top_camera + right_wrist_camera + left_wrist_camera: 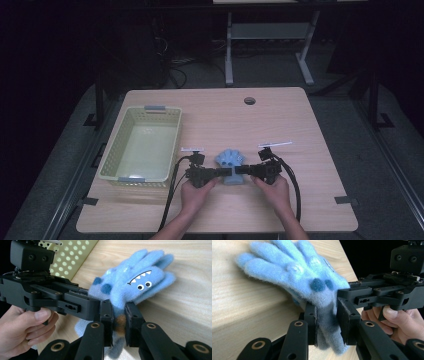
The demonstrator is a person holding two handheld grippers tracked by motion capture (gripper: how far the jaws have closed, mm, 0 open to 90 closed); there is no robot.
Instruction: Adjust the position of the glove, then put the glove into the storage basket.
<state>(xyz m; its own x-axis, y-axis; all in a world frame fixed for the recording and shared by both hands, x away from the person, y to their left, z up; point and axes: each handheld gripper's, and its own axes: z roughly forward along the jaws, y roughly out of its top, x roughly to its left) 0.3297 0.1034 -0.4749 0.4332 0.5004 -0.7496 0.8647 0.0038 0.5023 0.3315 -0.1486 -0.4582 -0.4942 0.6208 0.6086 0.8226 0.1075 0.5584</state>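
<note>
Black gripper [227, 172], brass rivets, trailing cables

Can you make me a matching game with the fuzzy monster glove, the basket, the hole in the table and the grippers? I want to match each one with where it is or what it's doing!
Things:
1. blue glove
2. basket
3. round hole
4. left gripper and right gripper

Places or states:
A. near the far edge of the table
B. on the table's left side, nothing inside
C. shut on the cuff end, one from each side
D. lies on the table, fingers pointing away from the person

Pairs: 1-D, 2-B, 3-A, 4-C
</note>
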